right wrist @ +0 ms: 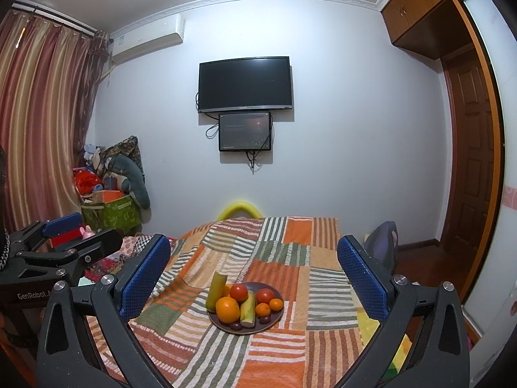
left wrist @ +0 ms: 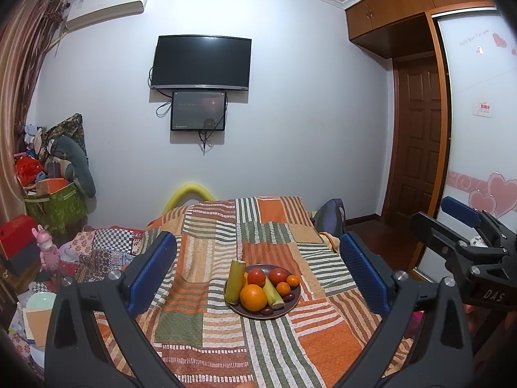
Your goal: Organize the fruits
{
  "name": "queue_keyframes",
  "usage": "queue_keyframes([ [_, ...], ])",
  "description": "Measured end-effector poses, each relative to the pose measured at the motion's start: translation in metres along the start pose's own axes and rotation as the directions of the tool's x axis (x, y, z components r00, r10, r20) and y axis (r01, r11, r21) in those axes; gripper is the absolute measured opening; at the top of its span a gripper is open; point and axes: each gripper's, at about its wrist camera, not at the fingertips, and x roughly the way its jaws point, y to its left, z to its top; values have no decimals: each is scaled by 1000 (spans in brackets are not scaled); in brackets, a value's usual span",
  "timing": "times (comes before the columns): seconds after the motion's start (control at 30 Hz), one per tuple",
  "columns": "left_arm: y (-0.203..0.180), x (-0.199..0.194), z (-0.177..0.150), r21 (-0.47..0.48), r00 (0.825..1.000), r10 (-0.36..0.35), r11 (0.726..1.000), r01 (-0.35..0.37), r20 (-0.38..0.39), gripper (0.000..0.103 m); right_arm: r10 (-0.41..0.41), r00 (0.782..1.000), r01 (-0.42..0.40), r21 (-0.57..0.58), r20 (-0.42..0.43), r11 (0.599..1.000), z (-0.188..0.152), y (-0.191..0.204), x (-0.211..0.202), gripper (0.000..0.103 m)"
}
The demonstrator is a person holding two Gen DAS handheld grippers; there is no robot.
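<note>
Both the left gripper (left wrist: pixel 258 271) and the right gripper (right wrist: pixel 253 274) are spread wide, holding nothing. The plate (left wrist: pixel 292 304) of fruit sits on the striped blanket (left wrist: pixel 206 323). The big orange (left wrist: pixel 253 296) looks round, firm, maybe slippery; pinch its middle.

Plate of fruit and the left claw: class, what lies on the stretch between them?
Only bare striped blanket. In the left wrist view, nothing rests between the open left claw and the plate.

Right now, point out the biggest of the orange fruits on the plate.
The large orange at the plate's near edge, beside the green stalk pieces; the two small mandarins sit farther back, right.
</note>
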Motion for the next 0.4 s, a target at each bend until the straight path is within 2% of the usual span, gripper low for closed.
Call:
queue_keyframes([
  [0.4,0,2,-1,-5,1000,-16,1000,16,-11,102,-2,1000,2,2,-4,1000,0,-1,2,103],
])
